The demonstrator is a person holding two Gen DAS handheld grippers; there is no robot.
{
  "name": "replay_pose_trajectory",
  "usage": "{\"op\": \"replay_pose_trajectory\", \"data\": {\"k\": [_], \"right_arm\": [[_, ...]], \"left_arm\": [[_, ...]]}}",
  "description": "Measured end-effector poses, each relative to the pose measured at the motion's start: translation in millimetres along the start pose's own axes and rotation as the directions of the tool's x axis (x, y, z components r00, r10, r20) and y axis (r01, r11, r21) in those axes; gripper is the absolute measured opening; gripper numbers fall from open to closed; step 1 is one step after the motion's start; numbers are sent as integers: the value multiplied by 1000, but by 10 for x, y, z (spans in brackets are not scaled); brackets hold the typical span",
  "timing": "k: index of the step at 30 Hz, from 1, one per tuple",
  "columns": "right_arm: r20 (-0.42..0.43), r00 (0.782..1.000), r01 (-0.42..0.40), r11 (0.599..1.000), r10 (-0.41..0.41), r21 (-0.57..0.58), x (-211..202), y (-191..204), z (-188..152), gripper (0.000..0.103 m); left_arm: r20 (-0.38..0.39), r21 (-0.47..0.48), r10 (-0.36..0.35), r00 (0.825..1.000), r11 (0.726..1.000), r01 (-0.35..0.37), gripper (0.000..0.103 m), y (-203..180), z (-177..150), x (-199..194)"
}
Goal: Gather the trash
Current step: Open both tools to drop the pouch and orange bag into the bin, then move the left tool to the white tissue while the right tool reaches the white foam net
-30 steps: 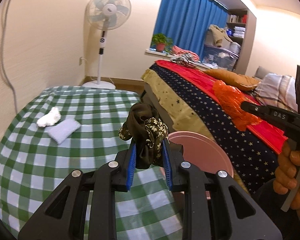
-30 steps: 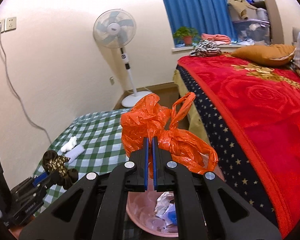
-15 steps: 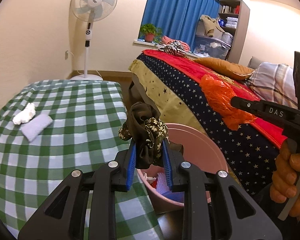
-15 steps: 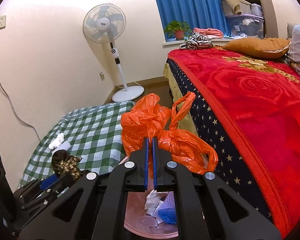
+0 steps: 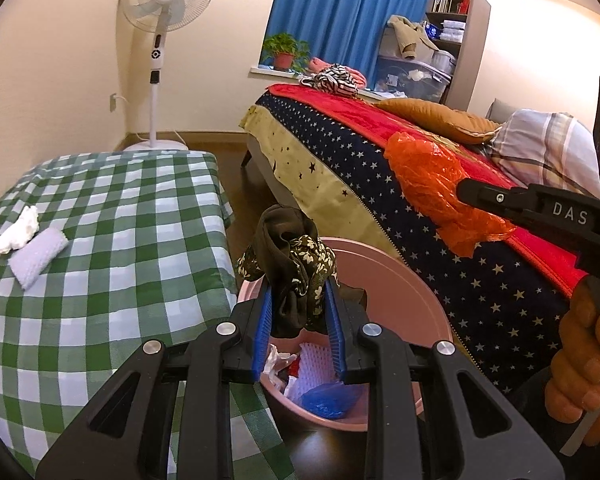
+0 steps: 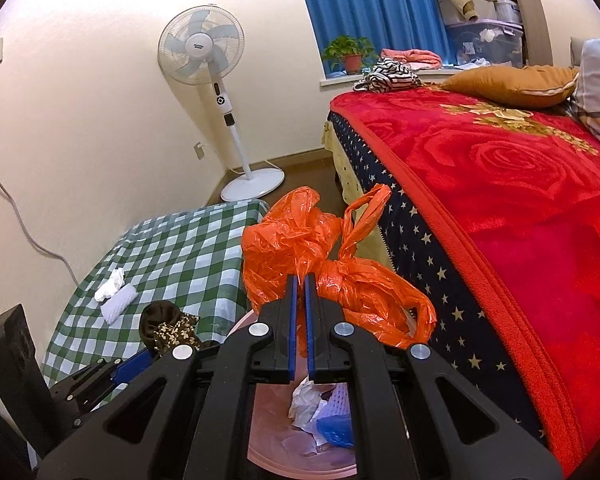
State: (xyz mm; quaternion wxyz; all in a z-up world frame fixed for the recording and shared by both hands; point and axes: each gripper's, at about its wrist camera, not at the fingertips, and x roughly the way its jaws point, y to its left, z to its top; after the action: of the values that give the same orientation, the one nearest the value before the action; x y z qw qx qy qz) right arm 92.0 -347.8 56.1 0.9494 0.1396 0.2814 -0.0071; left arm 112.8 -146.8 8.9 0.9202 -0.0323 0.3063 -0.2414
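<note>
Left wrist view showed the left gripper (image 5: 298, 320) clamped on a dark floral cloth (image 5: 290, 264) above the pink bin's (image 5: 412, 292) near rim. Beside it, the right gripper (image 6: 299, 322) pinched an orange plastic bag (image 6: 320, 256) over that bin.

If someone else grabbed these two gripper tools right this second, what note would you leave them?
Left gripper: shut on the dark floral cloth, held over the pink bin.
Right gripper: shut on the orange plastic bag, also above the bin.
Done: paper and a blue wrapper already lie in the bin.
Left: drop both items in, then fetch the white tissue and white pad from the checked table.
</note>
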Motion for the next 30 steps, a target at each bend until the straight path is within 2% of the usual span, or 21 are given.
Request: {"op": "replay_pose_trajectory", "data": {"k": [3,5,7,9,10,19,30], "right_arm": [[0,1000,4,1000,-4,6,1,-7,-4,6],[2,1000,16,1000,-16,14,-1,-18,-5,8],[-6,1000,19,999,-19,27,11,-36,-13,14],[-12,1000,22,999,-22,33,22,-38,-21,41],[-6,999,31,999,-31,27,13,-26,-22,46],[21,999,28,1000,-28,-12,-46,60,-46,47],[45,999,-9,998,11,-54,-122,382,-115,47]], "left_arm": [[-2,-1,-7,1000,1000,7,27,-16,8,17],[-16,-5,-24,1000,1000,24,37,-25,7,55],[-42,-23,-46,998,999,45,41,-16,-4,117],[-48,-34,-45,998,998,43,41,-2,-21,126],[-47,-41,-47,998,998,45,41,7,-29,110],[-17,-60,-30,999,998,29,41,166,-29,-179],[55,-103,41,998,994,-35,41,687,69,-636]]}}
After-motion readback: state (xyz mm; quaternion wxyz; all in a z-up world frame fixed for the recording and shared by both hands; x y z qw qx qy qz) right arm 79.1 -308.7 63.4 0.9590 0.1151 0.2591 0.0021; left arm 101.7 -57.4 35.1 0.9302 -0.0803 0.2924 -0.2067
